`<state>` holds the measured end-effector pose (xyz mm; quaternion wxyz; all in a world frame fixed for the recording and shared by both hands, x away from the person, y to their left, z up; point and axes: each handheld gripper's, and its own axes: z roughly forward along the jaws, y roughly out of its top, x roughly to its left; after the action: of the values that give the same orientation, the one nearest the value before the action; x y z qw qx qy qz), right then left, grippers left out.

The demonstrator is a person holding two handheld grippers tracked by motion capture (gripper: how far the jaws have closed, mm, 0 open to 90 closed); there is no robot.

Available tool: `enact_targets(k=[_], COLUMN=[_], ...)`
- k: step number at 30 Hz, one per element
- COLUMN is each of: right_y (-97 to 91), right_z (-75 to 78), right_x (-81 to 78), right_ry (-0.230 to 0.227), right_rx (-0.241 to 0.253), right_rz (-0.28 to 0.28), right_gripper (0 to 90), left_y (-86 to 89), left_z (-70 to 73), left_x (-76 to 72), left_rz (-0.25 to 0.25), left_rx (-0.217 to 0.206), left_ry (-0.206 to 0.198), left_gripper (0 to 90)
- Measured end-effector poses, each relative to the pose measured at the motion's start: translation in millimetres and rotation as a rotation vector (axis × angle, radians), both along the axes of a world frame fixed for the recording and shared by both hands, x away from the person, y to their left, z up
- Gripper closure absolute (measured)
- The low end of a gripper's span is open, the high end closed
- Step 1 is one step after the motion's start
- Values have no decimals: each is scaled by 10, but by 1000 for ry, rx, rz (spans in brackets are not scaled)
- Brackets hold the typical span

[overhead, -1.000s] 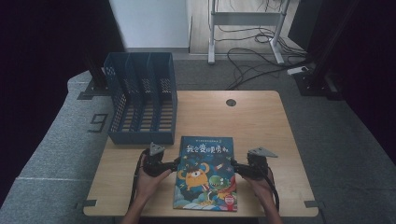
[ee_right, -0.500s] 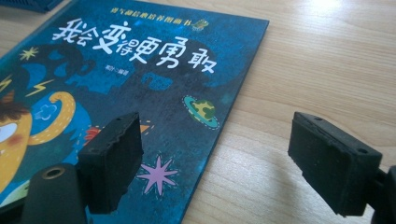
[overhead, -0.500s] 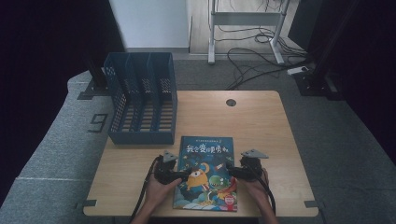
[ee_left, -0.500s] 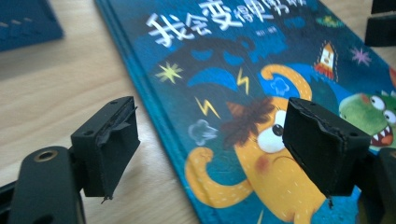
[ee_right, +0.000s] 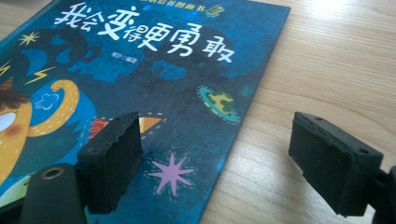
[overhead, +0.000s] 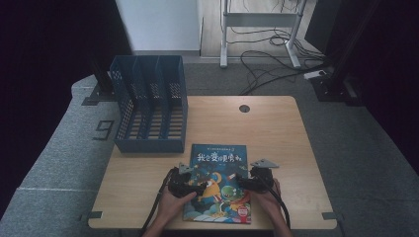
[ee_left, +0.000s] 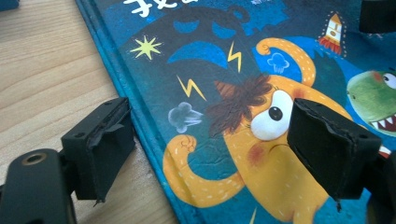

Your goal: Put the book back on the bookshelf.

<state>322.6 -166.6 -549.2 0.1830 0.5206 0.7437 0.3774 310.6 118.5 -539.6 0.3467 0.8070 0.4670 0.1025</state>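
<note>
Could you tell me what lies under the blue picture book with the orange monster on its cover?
The blue picture book lies flat on the light wooden table, whose bare top shows along both side edges. Whatever might lie beneath the cover is hidden by it.

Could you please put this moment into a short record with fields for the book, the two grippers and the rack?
Book: blue picture book with an orange cartoon creature, flat on the light wooden table.
Left gripper: jaws just been opening, astride the book's left edge, not pressing.
Right gripper: open, astride the book's right edge.
Rack: blue perforated plastic file rack, at the table's far left corner, apart from the book.
</note>
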Motion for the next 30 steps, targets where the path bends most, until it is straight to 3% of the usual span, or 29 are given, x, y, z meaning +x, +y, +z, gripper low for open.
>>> enact_targets(k=[18,30], right_y=[102,110], right_z=[-19,-4], right_x=[3,21], right_ry=[12,25], right_rx=[26,35], right_rz=[57,48], right_gripper=[224,221], left_y=[-19,-20], left_z=[-9,-10], left_x=[-7,-13], left_rz=[-6,-9], left_rx=[25,29], left_ry=[-7,-11], left_gripper=[139,146])
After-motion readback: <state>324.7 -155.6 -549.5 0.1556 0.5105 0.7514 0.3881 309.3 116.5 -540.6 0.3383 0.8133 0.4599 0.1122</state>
